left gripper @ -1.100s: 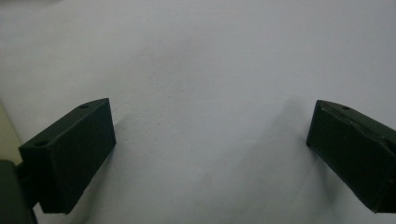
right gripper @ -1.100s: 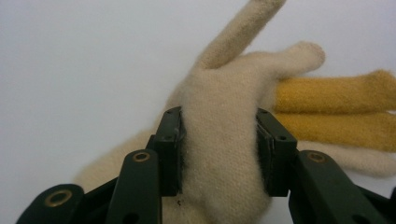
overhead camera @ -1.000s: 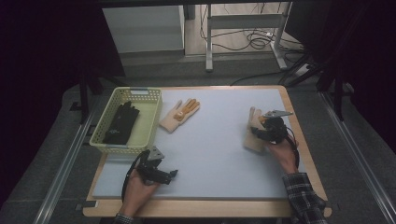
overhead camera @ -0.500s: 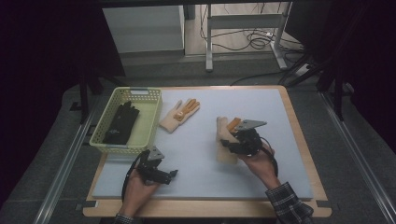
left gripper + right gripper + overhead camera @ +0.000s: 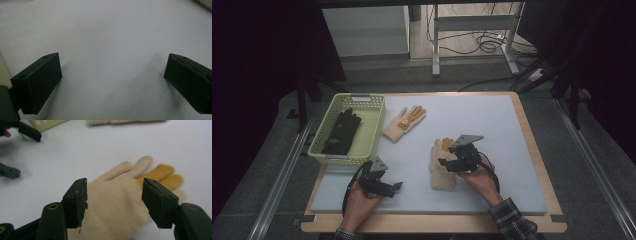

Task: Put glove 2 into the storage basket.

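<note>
A cream knitted glove (image 5: pixel 443 176) with orange fingertips lies flat on the white mat, palm down. My right gripper (image 5: pixel 445 158) hovers just over it. In the right gripper view the jaws of that gripper (image 5: pixel 115 187) stand apart on either side of the glove (image 5: pixel 112 207), having just been opening, and the pads do not press on it. A matching glove (image 5: pixel 405 122) lies farther back beside the basket. My left gripper (image 5: pixel 393 189) rests near the front left of the mat, open, with bare mat between the jaws of the left gripper (image 5: pixel 112 61).
A pale green basket (image 5: pixel 360 98) stands at the back left and holds a black glove (image 5: pixel 342 133). The white mat (image 5: pixel 512 150) covers a wooden table. The left gripper (image 5: pixel 21 151) appears far off in the right gripper view.
My right gripper has carried the cream glove from the right side of the mat leftward and nearer, then opened and let it go. The left hand has stayed put.
</note>
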Action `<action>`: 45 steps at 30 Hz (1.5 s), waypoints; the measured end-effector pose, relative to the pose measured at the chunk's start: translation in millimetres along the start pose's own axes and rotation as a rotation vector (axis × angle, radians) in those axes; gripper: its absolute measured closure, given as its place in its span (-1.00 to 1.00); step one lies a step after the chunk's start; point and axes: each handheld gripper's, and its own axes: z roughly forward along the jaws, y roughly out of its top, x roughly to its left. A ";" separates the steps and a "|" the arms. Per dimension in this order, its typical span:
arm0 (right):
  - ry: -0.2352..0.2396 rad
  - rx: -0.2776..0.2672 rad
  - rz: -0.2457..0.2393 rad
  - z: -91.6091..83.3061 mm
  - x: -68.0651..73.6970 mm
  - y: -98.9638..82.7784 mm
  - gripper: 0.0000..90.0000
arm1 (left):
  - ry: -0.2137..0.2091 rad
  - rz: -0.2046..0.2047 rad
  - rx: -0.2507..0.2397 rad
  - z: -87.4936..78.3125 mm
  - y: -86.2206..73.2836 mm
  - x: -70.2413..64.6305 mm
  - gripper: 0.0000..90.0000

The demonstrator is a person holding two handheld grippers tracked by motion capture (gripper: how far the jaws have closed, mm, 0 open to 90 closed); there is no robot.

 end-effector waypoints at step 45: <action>-0.010 0.052 -0.024 157.3 -18.2 115.2 -0.05 | -0.004 -0.005 0.000 0.1 0.0 0.4 -0.97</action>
